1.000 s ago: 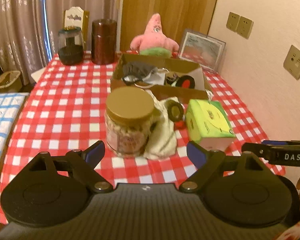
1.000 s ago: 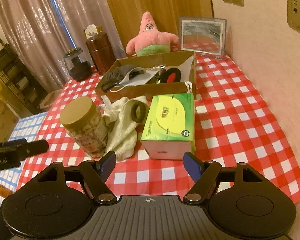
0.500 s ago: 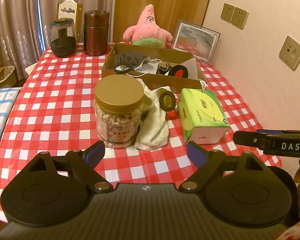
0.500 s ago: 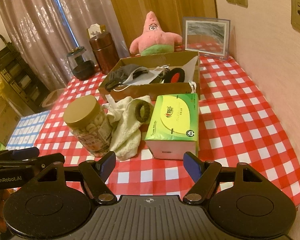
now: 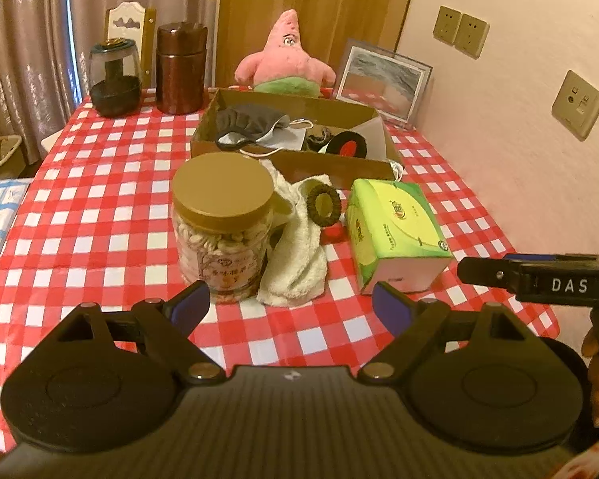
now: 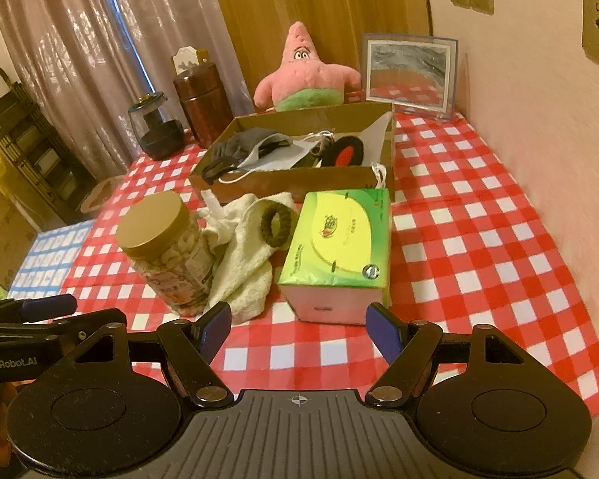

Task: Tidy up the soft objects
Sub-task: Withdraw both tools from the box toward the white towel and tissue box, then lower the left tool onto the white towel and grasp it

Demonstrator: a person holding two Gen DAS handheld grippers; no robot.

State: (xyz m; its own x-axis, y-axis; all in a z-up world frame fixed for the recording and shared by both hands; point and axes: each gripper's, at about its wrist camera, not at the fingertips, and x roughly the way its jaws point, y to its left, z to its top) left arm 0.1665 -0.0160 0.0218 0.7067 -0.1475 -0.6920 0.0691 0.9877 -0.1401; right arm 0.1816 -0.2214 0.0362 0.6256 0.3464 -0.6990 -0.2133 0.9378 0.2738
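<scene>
A cream towel (image 5: 299, 239) (image 6: 243, 255) lies crumpled on the checked table, with a dark hair scrunchie (image 5: 324, 204) (image 6: 276, 225) on top of it. Behind it an open cardboard box (image 5: 291, 159) (image 6: 295, 187) holds a grey cloth mask, a black and red round item and other soft things. A pink star plush (image 5: 285, 60) (image 6: 305, 70) sits behind the box. My left gripper (image 5: 289, 305) is open and empty, near the table's front edge, short of the towel. My right gripper (image 6: 297, 325) is open and empty in front of the tissue pack.
A jar of nuts with a gold lid (image 5: 221, 223) (image 6: 161, 251) stands left of the towel. A green tissue pack (image 5: 393, 235) (image 6: 339, 247) lies right of it. A brown canister (image 5: 181, 70), a glass jar (image 5: 114, 78) and a picture frame (image 5: 383, 80) stand at the back. A wall runs along the right.
Both grippers have pulled back and risen a little, so the table objects look farther away. Both stayed open. The objects have not moved.
</scene>
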